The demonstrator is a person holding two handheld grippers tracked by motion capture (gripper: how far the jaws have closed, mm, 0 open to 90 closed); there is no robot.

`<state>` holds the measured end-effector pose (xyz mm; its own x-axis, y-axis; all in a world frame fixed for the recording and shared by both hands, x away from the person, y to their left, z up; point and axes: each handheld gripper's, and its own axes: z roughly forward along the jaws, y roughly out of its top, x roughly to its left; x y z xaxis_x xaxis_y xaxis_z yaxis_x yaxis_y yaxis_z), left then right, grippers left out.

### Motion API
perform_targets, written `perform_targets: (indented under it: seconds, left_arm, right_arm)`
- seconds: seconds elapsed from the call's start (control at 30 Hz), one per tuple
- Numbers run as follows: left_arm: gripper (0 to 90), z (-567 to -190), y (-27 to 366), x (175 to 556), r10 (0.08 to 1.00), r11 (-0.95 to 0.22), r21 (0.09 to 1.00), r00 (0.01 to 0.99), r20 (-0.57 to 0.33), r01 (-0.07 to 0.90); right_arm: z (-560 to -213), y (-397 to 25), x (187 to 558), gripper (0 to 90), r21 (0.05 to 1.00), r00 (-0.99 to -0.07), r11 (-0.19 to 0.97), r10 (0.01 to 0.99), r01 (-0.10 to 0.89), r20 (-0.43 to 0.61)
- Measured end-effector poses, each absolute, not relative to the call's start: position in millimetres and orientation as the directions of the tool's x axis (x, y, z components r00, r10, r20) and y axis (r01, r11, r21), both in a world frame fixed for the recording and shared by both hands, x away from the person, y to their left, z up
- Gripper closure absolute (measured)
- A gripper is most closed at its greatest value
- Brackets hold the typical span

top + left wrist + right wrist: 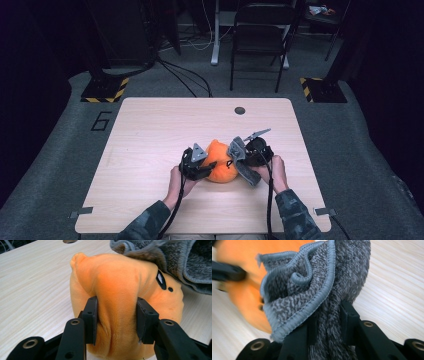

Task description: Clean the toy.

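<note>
An orange plush toy [220, 161] sits on the wooden table [150, 130] near its front middle. My left gripper [198, 167] is shut on a fold of the orange plush toy [117, 287], its pads [92, 315] pressing into the fabric from both sides. My right gripper [248, 156] is shut on a bunched grey cloth [240, 159]. The grey cloth [317, 290] has a blue-grey hemmed edge and lies against the plush toy [244, 290] on its right side. In the left gripper view the grey cloth [175, 260] drapes over the toy's top right, near its black eye mark.
A round cable hole [240, 110] sits near the table's far edge. Beyond the table stand a folding chair [260, 35] and stands with yellow-black striped bases [105, 90]. Bare wood lies to the left and right of the hands.
</note>
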<state>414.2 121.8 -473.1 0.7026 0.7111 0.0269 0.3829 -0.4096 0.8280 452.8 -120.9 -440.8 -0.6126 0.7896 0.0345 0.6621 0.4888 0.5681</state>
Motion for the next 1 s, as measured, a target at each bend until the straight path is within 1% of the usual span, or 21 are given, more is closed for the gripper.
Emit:
perform_targets:
  seconds: [0.1,0.17,0.27,0.3,0.47,0.5,0.53,0.6,0.63,0.73,0.77,0.8,0.83,0.9,1.0]
  left_arm:
    - [58.9,-473.2,122.6,414.6,0.714,-0.403,0.829,0.700,0.019,0.388]
    - [58.9,-473.0,124.0,414.8,0.713,-0.400,0.828,0.701,0.012,0.392]
    - [58.7,-472.3,123.6,414.2,0.710,-0.409,0.826,0.704,0.020,0.388]
    - [58.6,-472.3,122.5,413.7,0.712,-0.407,0.827,0.702,0.021,0.387]
    - [58.6,-472.2,120.6,412.9,0.714,-0.408,0.830,0.699,0.030,0.381]
    - [58.6,-471.9,120.7,412.7,0.714,-0.410,0.828,0.700,0.030,0.383]
    - [58.6,-472.0,120.3,412.2,0.715,-0.410,0.829,0.698,0.034,0.380]
    - [58.7,-471.7,119.8,411.8,0.714,-0.414,0.827,0.699,0.037,0.379]
    - [58.7,-471.6,118.7,411.1,0.713,-0.420,0.827,0.699,0.046,0.373]
    - [58.7,-471.6,118.1,410.5,0.715,-0.424,0.826,0.697,0.055,0.370]
    - [58.7,-471.7,118.2,410.5,0.713,-0.425,0.826,0.699,0.054,0.369]
    - [58.7,-471.8,118.3,410.7,0.711,-0.426,0.826,0.701,0.053,0.369]
    - [58.7,-472.5,118.5,411.1,0.708,-0.432,0.823,0.704,0.055,0.369]
    - [58.7,-473.5,118.9,411.2,0.711,-0.429,0.822,0.701,0.052,0.375]
    - [58.8,-473.3,118.5,411.0,0.711,-0.431,0.821,0.701,0.053,0.374]
  right_arm:
    - [-441.7,-125.9,454.3,71.3,0.581,-0.596,0.476,0.803,0.660,0.021]
    - [-435.7,-135.3,456.9,71.5,0.630,-0.572,0.418,0.819,0.654,0.051]
    - [-428.5,-137.2,456.1,71.5,0.664,-0.564,0.378,0.822,0.645,0.079]
    - [-420.9,-135.4,453.5,71.5,0.697,-0.567,0.350,0.818,0.625,0.098]
    - [-406.9,-125.0,450.7,71.4,0.744,-0.603,0.328,0.788,0.582,0.125]
    - [-400.5,-116.9,450.0,71.5,0.769,-0.617,0.308,0.775,0.560,0.139]
    - [-397.4,-111.5,449.8,71.4,0.774,-0.621,0.310,0.772,0.552,0.134]
    - [-395.2,-106.1,449.8,71.4,0.783,-0.627,0.308,0.768,0.541,0.130]
    - [-393.5,-95.2,451.8,71.2,0.781,-0.636,0.317,0.761,0.538,0.129]
    - [-397.2,-85.4,455.9,71.0,0.774,-0.636,0.326,0.761,0.543,0.126]
    - [-406.0,-76.3,462.6,70.7,0.746,-0.642,0.362,0.758,0.559,0.114]
    - [-406.0,-76.3,462.6,70.7,0.746,-0.642,0.362,0.758,0.559,0.114]
    - [-416.4,-69.4,468.0,70.7,0.718,-0.648,0.397,0.755,0.572,0.099]
    - [-423.6,-68.4,469.9,70.8,0.711,-0.647,0.401,0.757,0.577,0.098]
    - [-423.3,-70.0,468.8,70.9,0.705,-0.645,0.411,0.759,0.578,0.086]
